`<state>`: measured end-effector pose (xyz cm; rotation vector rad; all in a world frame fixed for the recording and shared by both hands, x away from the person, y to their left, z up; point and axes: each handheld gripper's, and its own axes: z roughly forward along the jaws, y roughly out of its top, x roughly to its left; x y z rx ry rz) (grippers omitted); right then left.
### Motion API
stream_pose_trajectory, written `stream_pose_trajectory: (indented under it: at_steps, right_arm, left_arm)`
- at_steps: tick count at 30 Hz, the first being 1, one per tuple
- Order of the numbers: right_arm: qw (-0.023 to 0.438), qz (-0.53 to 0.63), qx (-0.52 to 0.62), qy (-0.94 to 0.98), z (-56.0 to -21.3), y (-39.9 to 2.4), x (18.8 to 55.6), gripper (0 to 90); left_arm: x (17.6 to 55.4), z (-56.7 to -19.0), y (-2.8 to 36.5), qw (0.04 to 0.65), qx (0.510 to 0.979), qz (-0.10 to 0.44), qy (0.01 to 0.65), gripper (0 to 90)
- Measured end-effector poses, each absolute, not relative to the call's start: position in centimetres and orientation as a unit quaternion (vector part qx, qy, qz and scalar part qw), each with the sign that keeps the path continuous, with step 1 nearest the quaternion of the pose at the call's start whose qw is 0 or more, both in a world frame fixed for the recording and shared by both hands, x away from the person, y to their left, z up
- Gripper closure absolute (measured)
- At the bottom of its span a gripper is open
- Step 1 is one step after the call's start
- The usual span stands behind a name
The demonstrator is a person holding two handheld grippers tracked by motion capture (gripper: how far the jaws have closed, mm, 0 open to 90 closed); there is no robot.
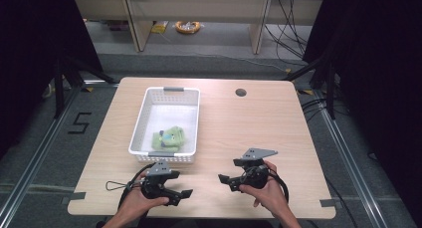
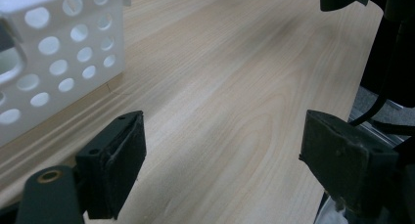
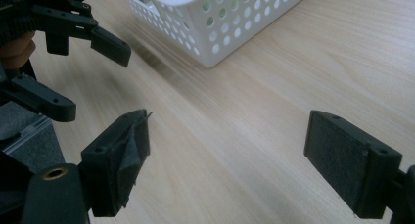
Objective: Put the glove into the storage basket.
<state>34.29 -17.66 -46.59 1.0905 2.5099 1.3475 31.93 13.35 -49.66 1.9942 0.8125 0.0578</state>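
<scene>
A white perforated basket [image 1: 171,91] stands on the left half of the wooden table [image 1: 249,128], with a green soft toy [image 1: 168,137] lying inside it. My left gripper [image 1: 182,196] is held low over the table's near edge, just in front of the basket, and points right. Its jaws [image 2: 222,136] are spread wide over bare wood, with the basket's corner [image 2: 63,62] at their left. My right gripper [image 1: 226,182] faces it from the right, a short gap away. Its jaws [image 3: 227,136] are also apart with nothing between them, the basket [image 3: 230,23] ahead and the left gripper [image 3: 92,81] at its left.
A round cable hole [image 1: 241,92] sits near the table's far edge. Bare wood stretches across the table's right half. Desk legs, cables and a yellow reel [image 1: 188,26] are on the floor beyond the table. Metal rails [image 1: 30,163] run along both sides.
</scene>
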Motion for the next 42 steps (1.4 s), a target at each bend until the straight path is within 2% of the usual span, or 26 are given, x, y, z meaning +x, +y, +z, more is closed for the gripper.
stream_pose_trajectory:
  at_steps: [13,27,28,42]
  right_arm:
    - [0.052,0.435,0.342,0.831,-48.0,-18.0,32.6,17.3]
    - [0.059,0.418,0.345,0.838,-48.8,-18.9,30.7,17.1]
    - [0.057,0.418,0.342,0.840,-48.9,-19.0,30.7,17.1]
    - [0.063,0.403,0.343,0.846,-49.4,-19.7,29.0,17.1]
  left_arm:
    - [30.5,-50.0,12.9,0.463,0.823,0.025,0.329,16.7]
    - [29.5,-50.3,12.7,0.430,0.853,0.039,0.294,16.7]
    - [29.3,-50.4,12.5,0.438,0.843,0.032,0.309,16.5]
    - [28.7,-50.4,12.1,0.429,0.856,0.042,0.284,16.5]
